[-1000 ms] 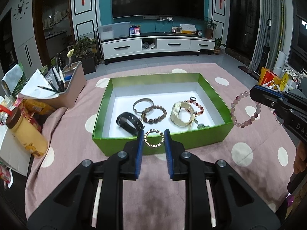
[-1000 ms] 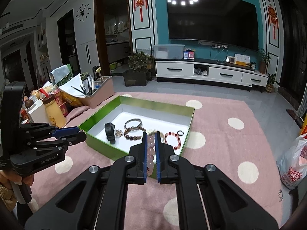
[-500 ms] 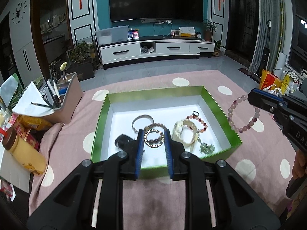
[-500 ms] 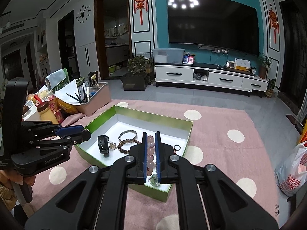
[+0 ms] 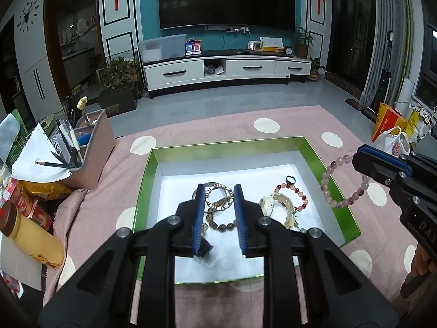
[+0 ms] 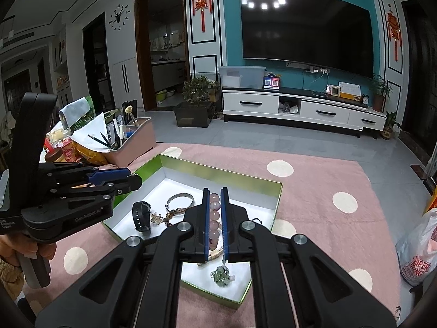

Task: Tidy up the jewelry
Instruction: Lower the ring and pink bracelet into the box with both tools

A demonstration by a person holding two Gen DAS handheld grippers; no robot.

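A green box [image 5: 226, 145] with a white floor lies on the pink dotted cloth. My left gripper [image 5: 219, 191] hangs over its middle, shut on a gold ring bracelet [image 5: 218, 186] held by its sides. Below it lie a brown bead bracelet [image 5: 221, 225], a cream bangle [image 5: 284, 201] and a red bead bracelet [image 5: 303, 197]. At the right, my right gripper [image 5: 357, 160] is shut on a pink bead bracelet [image 5: 326, 180] that hangs over the box's right wall. The right wrist view shows those beads [image 6: 215, 218] between the pads, plus a black watch [image 6: 141, 216], a silver bangle [image 6: 180, 198] and a green pendant [image 6: 222, 274].
A pink organizer bin [image 5: 92, 147] with pens and paper stands left of the box. A yellow bottle [image 5: 32, 237] and snack packets lie at the cloth's left edge. Shopping bags [image 5: 393, 142] sit on the floor to the right.
My left gripper carried the gold bracelet forward, from in front of the box's near wall to over its inside. My right gripper also moved forward over the box with the pink beads.
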